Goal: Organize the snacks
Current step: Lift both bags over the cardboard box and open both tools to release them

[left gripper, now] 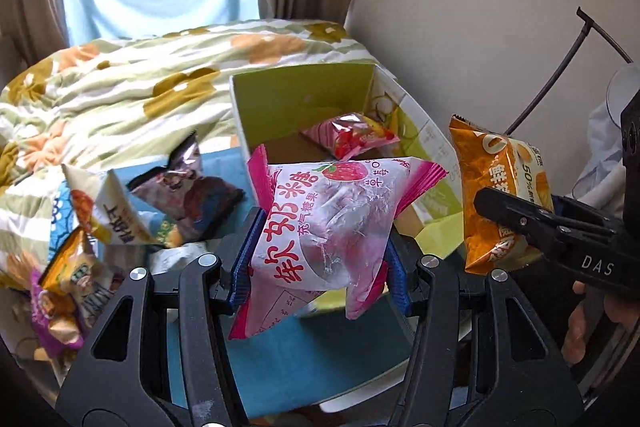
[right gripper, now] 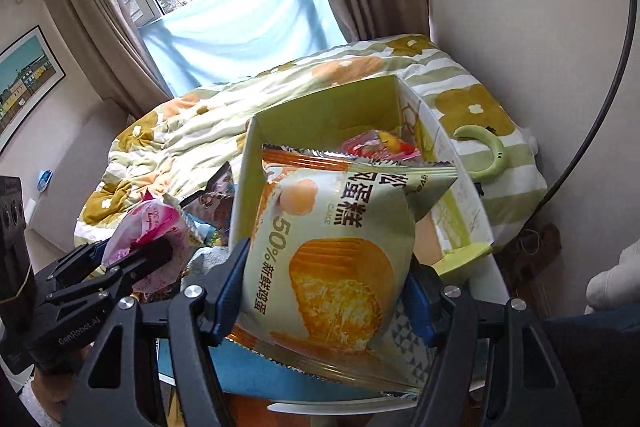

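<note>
Each hand-held gripper (left gripper: pixel 318 251) is black plastic — blue ribbed pads (left gripper: pixel 240 267), silver screws (left gripper: pixel 138 273), white lettering.

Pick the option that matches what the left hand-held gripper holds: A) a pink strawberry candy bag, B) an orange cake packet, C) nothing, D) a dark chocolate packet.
A: the left hand-held gripper is clamped on the pink strawberry candy bag, while the orange cake packet sits in the right hand-held gripper.
</note>
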{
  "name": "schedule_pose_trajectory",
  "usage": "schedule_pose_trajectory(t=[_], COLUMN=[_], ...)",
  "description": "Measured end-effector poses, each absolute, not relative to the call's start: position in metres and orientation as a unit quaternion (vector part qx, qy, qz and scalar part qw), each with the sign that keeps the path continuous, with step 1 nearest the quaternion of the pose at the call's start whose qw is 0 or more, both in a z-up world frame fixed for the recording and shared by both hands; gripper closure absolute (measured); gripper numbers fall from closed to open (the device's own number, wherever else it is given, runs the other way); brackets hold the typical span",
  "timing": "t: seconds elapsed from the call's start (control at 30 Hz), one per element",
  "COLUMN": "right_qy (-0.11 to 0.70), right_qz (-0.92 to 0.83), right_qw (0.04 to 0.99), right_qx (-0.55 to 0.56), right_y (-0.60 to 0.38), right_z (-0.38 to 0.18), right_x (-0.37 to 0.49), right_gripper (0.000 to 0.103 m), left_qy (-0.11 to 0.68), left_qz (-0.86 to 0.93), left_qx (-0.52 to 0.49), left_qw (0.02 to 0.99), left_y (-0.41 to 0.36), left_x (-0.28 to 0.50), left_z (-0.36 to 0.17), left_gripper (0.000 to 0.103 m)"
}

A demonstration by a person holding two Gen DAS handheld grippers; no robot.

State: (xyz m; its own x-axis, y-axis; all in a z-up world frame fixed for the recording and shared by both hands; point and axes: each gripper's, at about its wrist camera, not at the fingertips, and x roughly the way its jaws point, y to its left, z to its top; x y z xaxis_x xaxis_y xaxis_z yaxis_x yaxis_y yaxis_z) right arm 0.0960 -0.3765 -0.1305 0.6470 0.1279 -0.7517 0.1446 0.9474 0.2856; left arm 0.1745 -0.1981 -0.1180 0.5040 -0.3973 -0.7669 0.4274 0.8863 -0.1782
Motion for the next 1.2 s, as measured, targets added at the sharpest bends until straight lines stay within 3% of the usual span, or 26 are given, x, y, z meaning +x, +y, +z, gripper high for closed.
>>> schedule_pose_trajectory(t=[0.4,0.43,0.47,0.53,1.2], right_qy=[0.452,0.454,0.456,0.459,0.482], right_qz=[0.035,0.040,0.046,0.058,0.126], right_qw=[0.880,0.879,0.877,0.875,0.860], right_qx=[0.143,0.142,0.141,0.139,0.110], right_y=[-0.443,-0.443,-0.445,-0.447,-0.414], right_z=[-0.155,-0.158,-0.160,-0.163,-0.188], right_x=[0.131,0.133,0.136,0.141,0.171], right_gripper=[0.039,0.039,0.039,0.039,0.039], left_qy=[0.514,0.514,0.513,0.503,0.495], left_qz=[-0.153,-0.147,-0.140,-0.129,-0.082], left_qx=[0.004,0.004,0.007,0.014,0.034], left_qw=[0.844,0.845,0.847,0.854,0.865], left_y=[-0.262,-0.262,-0.263,-0.263,-0.220], left_x=[0.208,0.208,0.208,0.205,0.173], left_z=[-0.192,-0.195,-0.195,-0.191,-0.158], left_gripper=[0.049,0.041,0.023,0.001,0.000])
